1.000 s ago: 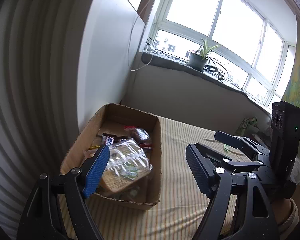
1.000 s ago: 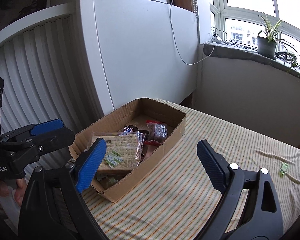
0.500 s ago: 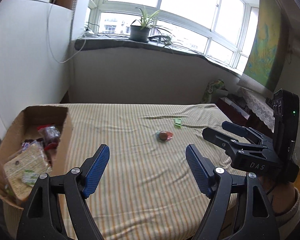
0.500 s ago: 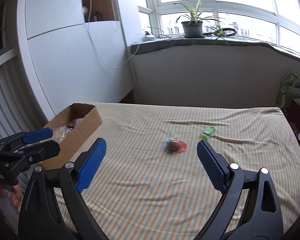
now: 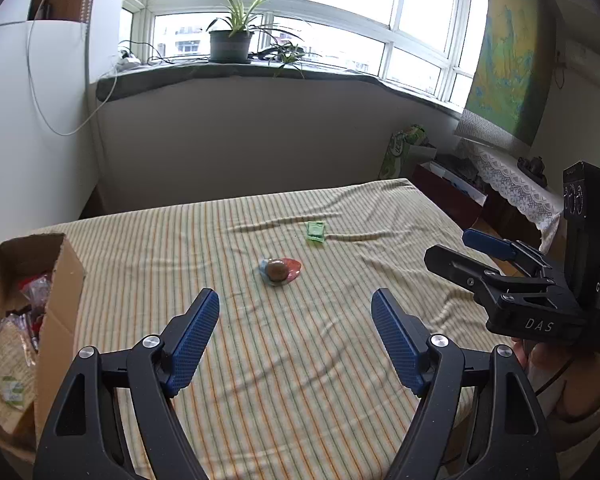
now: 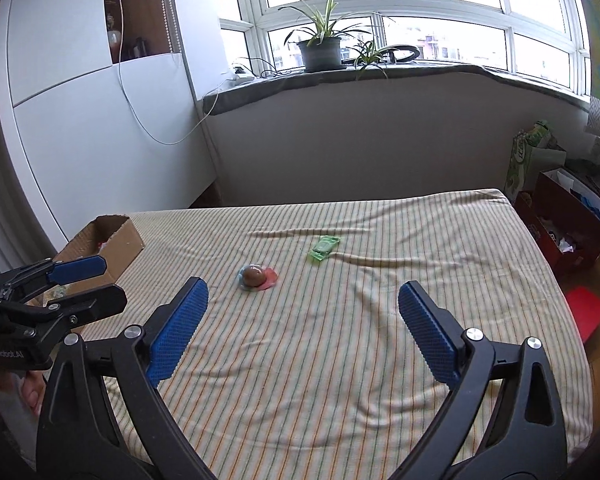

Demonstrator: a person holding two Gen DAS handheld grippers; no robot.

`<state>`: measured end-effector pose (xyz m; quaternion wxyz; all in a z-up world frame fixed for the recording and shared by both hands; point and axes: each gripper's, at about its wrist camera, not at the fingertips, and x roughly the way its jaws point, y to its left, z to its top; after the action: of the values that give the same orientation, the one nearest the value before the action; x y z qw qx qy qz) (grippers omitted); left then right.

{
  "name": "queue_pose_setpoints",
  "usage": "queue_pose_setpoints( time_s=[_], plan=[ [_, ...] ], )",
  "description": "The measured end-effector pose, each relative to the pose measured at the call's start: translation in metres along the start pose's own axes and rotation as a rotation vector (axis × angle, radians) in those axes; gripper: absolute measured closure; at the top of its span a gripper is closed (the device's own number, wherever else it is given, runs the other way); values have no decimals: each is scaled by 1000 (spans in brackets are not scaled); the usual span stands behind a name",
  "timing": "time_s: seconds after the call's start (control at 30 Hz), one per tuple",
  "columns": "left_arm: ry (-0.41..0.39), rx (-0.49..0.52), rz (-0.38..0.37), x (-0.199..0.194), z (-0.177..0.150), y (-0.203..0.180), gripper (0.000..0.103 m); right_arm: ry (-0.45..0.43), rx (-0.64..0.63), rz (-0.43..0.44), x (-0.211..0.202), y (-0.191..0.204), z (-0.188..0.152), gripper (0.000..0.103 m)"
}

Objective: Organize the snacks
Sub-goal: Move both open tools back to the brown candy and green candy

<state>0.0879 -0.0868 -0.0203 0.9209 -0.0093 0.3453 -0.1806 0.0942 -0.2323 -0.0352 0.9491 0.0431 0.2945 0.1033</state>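
A round brown snack in a clear red-and-blue wrapper [image 5: 279, 271] lies mid-table on the striped cloth; it also shows in the right wrist view [image 6: 256, 277]. A small green packet [image 5: 315, 233] lies beyond it, also in the right wrist view [image 6: 324, 247]. A cardboard box [image 5: 60, 280] holding several snack packs stands at the left, also in the right wrist view [image 6: 112, 236]. My left gripper [image 5: 296, 332] is open and empty, short of the brown snack. My right gripper [image 6: 300, 320] is open and empty, also short of it.
The table's right edge [image 6: 548, 280] drops to a floor with a red box [image 6: 564, 216] and bags. A wall and windowsill with a potted plant [image 6: 320, 48] stand behind. A white cabinet [image 6: 80, 120] stands at the left.
Both grippers have swung right, away from the box toward the table's middle. The brown snack and green packet have come into view. Both stay open and empty.
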Motion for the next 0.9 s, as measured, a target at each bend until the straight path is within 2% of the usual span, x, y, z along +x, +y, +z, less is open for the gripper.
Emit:
queue_pose_setpoints(
  time_s=[0.23,0.6,0.77,0.9],
  plan=[
    [72,0,32,47,6,8,24,68,-17,-63,29,-16,8,5],
    [173,-32,16,126,9,20,24,215,-95,-95,111,-23,23,5],
    [178,-5,31,139,5,21,24,288,-127,-77,156,-35,34,5],
    [212,-5,17,150,2,23,25,343,-103,8,182,-38,38,5]
  ],
)
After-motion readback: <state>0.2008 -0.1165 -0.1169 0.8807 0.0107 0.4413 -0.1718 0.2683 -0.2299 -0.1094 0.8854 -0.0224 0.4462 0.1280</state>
